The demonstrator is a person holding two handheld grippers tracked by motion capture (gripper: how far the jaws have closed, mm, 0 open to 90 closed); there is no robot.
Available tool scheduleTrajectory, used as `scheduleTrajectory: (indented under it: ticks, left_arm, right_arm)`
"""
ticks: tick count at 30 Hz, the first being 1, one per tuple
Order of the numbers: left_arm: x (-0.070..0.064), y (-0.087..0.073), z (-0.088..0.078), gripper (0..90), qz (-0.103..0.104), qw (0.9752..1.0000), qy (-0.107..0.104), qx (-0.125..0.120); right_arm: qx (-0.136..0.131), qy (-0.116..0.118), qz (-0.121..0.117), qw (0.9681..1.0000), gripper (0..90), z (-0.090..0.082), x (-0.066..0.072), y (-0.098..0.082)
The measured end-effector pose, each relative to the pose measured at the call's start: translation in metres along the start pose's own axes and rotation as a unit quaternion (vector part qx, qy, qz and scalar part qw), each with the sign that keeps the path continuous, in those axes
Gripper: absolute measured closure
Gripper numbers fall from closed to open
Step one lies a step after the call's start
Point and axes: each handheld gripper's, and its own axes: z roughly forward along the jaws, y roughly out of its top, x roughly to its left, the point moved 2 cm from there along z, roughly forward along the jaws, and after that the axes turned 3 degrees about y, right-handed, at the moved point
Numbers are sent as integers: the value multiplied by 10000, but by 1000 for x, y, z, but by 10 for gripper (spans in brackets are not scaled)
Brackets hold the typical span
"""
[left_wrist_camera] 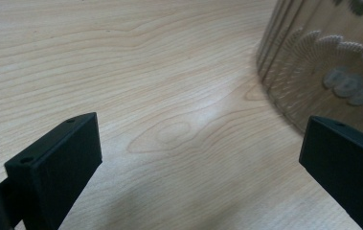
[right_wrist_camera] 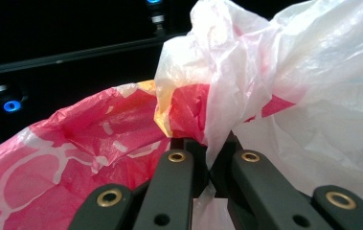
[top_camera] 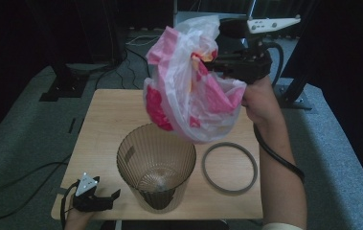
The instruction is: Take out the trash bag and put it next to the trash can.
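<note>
2 grippers differ: the right gripper point(top_camera: 211, 63) clamps a pink-and-white plastic bag point(top_camera: 188, 91) above the ribbed bin point(top_camera: 156, 165), the left gripper point(top_camera: 103, 199) gapes at the table's point(top_camera: 107, 115) near-left corner.

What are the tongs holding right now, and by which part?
The right tongs pinch a bunched fold of the plastic bag, above the bin. The left tongs are open, holding nothing.

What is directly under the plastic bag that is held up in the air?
Under the plastic bag, held by the right tool, stands the brown ribbed bin on the table. The bag covers part of the table behind it.
</note>
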Motion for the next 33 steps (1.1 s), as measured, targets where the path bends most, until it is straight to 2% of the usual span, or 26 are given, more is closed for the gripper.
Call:
scheduleTrajectory:
  ticks: [1,2,4,5,13,21,23,28,33]
  left_arm:
    - [1,-1,1,9,-19,10000,-13,19]
    - [2,-2,2,9,-17,10000,-17,74]
    - [2,-3,2,9,-21,10000,-28,81]
    - [2,-3,3,9,-17,9999,-36,102]
    - [0,-3,5,9,30,9999,-17,154]
    - [0,-4,6,9,123,9997,-23,210]
    - [0,-4,6,9,110,9997,-25,214]
    - [1,-5,6,9,100,9997,-10,224]
    - [1,-5,6,9,87,9997,-38,234]
  right_arm:
    - [-3,-35,19,10000,895,-3,-2,0]
    - [28,-194,42,9998,894,-7,-6,-1]
    - [6,-295,168,9994,894,-13,-15,-5]
    - [44,-424,215,9989,895,-15,-19,-8]
    - [121,-842,727,9937,894,-29,-58,-45]
    - [230,-1259,1177,9848,894,-27,-94,-93]
    - [288,-1415,1278,9812,893,-24,-102,-105]
    - [284,-1505,1567,9757,893,-19,-121,-130]
    - [274,-1664,1693,9710,893,-13,-134,-150]
